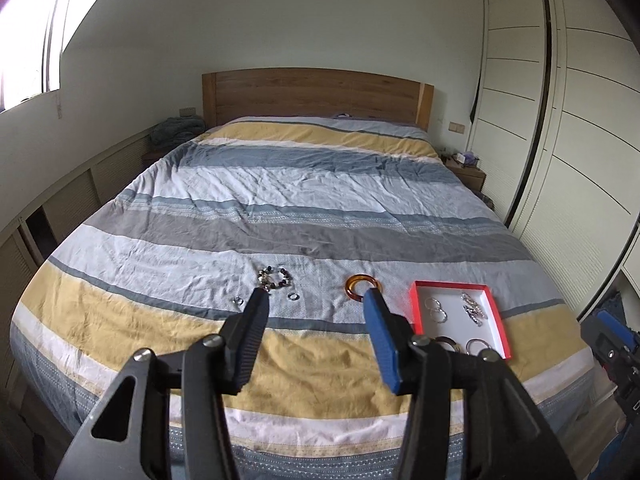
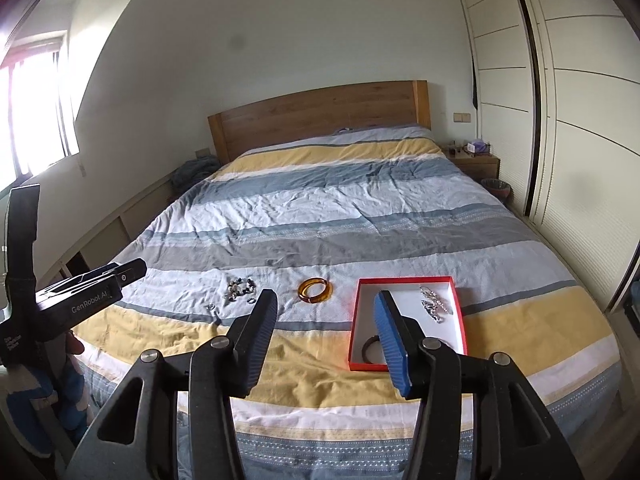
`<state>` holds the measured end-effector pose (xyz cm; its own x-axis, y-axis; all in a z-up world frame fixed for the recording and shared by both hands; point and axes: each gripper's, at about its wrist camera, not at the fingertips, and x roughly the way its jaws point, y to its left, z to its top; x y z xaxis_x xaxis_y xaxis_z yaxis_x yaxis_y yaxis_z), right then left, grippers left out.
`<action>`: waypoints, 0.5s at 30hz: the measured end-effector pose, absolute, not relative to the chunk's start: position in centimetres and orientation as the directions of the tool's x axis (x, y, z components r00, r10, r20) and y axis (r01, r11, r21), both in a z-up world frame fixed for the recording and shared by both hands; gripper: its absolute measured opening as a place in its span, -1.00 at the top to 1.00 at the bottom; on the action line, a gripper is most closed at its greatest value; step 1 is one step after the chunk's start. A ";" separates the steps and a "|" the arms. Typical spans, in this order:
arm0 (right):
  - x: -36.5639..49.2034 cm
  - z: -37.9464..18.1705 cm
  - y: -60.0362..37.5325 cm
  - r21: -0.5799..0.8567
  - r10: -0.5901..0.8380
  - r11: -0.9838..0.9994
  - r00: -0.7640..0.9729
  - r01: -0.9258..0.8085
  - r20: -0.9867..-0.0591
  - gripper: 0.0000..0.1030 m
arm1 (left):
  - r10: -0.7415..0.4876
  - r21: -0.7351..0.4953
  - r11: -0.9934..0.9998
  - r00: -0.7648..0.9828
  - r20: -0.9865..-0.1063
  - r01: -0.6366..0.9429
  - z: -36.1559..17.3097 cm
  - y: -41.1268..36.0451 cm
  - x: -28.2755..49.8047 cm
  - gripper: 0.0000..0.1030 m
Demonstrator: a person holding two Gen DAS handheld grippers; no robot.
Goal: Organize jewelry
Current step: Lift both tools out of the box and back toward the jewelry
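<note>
Above the foot of the bed, both grippers hang clear of everything. Left gripper: jaws apart, nothing between them. Right gripper: same, jaws apart and empty.

Just past the left gripper's tips on the duvet: bead bracelet, two small rings either side of it, and the amber bangle to their right. Red box sits further right near the bed's edge, white inside, already holding several rings and silver pieces. In the right view a dark band lies in the near corner of the box.

Looks partly done: four loose items left, box has room in the middle.

Next step, my read: pick one loose piece and drop it in the box.
- Bangle is the easy one. Right gripper is nearer the box, so take it with that, pinching across the rim of the hoop, not over the whole hoop.
- Small rings are hard on soft bedding; come down steep, press lightly so the duvet doesn't swallow them.
- Bead bracelet is floppy; grab a bead cluster, lift slowly.
- Release low over bare box floor, not on top of the silver pieces.
</note>
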<state>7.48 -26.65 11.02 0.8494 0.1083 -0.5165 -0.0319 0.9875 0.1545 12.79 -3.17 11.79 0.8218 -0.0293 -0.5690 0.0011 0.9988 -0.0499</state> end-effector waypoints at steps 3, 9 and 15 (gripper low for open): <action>6.2 11.5 -25.8 0.148 0.105 0.988 0.857 -0.035 -0.504 0.03 | -0.023 -0.045 0.999 0.836 -0.549 -0.001 12.2 -2.5 11.6 0.08; 5.2 11.8 -25.1 0.152 0.101 0.988 0.867 -0.029 -0.487 -0.05 | -0.029 -0.073 0.997 0.852 -0.522 -0.011 12.6 -1.5 10.4 0.07; 5.7 10.9 -24.6 0.207 0.117 0.978 0.863 -0.014 -0.492 -0.05 | -0.038 -0.086 0.996 0.858 -0.512 -0.007 11.6 -1.4 10.0 0.07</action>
<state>5.74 -24.64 10.88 0.8626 0.1168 -0.4923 -0.0142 0.9782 0.2071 9.98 -1.44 11.64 0.8580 -0.0379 -0.5123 -0.0071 0.9963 -0.0856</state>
